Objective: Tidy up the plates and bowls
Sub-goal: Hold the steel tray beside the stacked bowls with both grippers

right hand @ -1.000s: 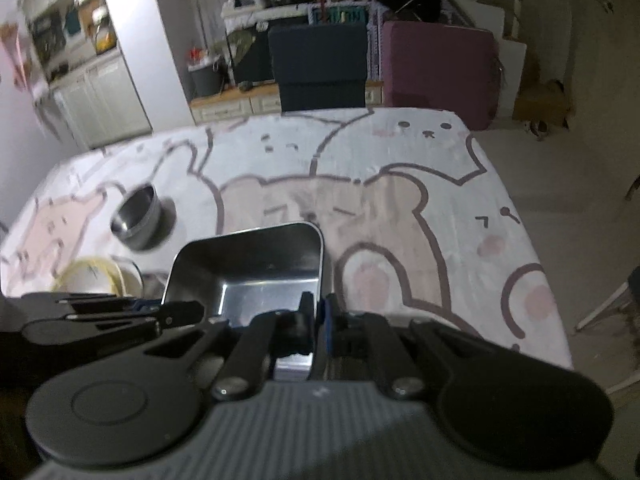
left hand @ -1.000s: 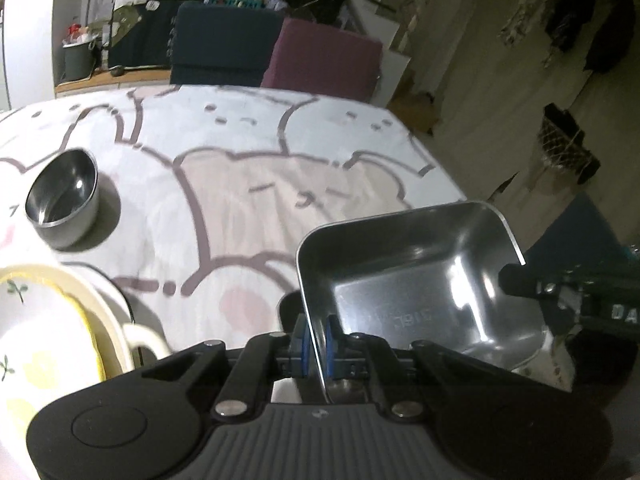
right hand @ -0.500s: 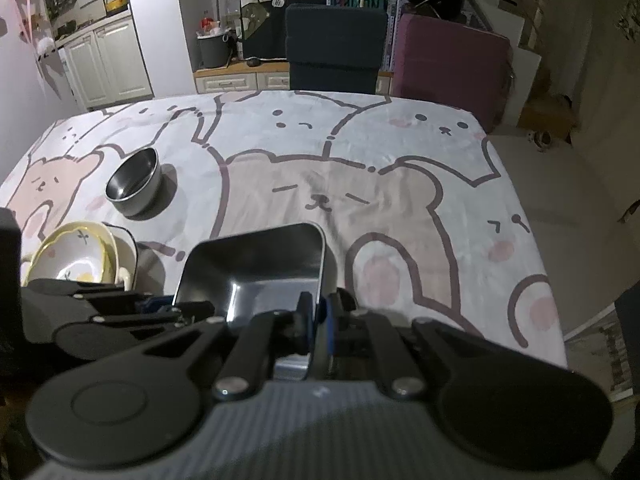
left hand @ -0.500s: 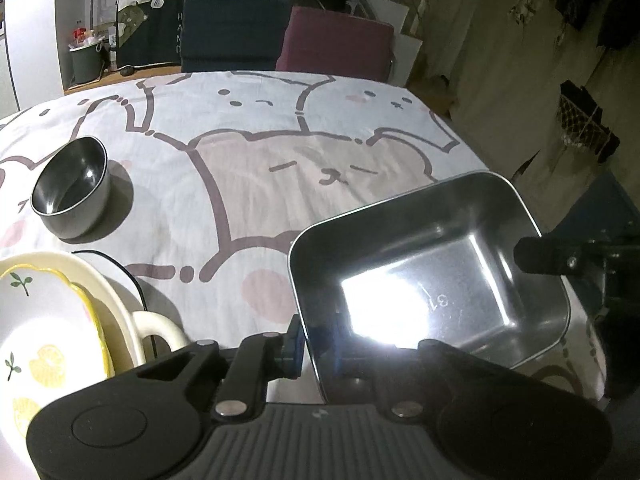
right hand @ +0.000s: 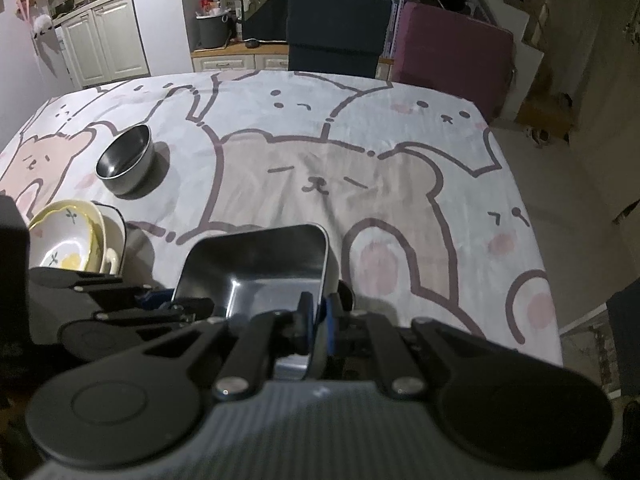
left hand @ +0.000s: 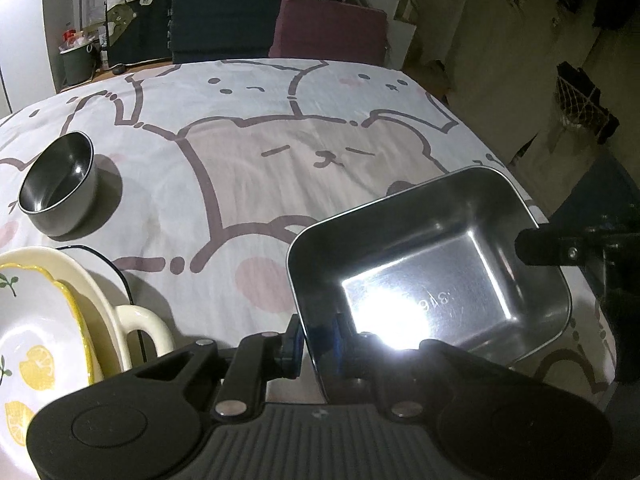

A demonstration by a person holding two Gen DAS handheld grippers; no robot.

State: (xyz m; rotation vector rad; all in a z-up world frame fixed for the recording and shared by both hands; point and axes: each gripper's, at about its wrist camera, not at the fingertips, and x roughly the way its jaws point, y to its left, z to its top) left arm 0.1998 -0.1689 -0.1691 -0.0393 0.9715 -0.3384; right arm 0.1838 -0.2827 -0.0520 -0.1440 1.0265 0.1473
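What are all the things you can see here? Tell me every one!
Tray: one, shiny steel, rectangular, near edge of table, gripped by both tools.
Steel bowl: one, silver, round, table's left side.
Lemon bowl: one, white and yellow, nested in cream dish, near left.
Cream dish: one, handled, under lemon bowl.
Tablecloth: one, bears and bunnies, covers table.
Chairs: two, navy and maroon, far side.
Left tool: black, on tray's rim.
Right tool: black, shut on tray's rim.

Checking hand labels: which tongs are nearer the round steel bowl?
Left. The left tongs grip the rectangular steel tray's side that faces the round steel bowl; the right tongs grip the tray's opposite side, farther from the bowl.
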